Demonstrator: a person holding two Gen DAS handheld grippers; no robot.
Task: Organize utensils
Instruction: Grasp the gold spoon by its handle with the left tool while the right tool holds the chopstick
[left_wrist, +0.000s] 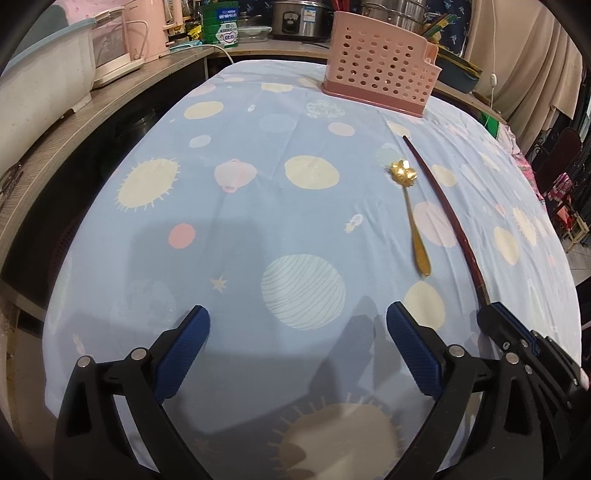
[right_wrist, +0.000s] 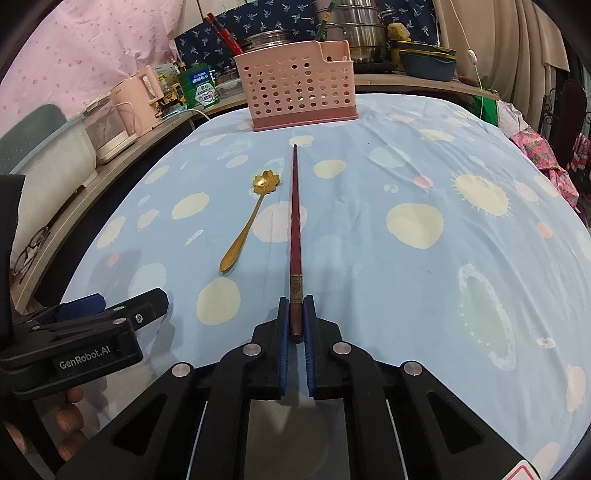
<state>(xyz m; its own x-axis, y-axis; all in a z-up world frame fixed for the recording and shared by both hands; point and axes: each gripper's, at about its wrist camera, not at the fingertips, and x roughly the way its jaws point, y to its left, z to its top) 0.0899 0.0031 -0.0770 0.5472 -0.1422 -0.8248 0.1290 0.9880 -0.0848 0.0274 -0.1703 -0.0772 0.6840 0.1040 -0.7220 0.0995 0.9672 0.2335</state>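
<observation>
The right gripper (right_wrist: 295, 325) pinches the thick end of one dark red chopstick (right_wrist: 294, 221) at lower centre, aimed at the single pink basket (right_wrist: 295, 88) at top, likely for dropping in; one gold spoon (right_wrist: 247, 225) lies just left; the left gripper (left_wrist: 297, 332) hovers spread wide, holding nothing

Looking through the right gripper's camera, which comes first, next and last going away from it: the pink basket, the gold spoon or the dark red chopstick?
1. Dark red chopstick: its near end sits between the right gripper fingers, straight ahead.
2. Gold spoon: lying on the cloth, ahead and left of the chopstick.
3. Pink basket: standing at the far end of the table, beyond both.
</observation>
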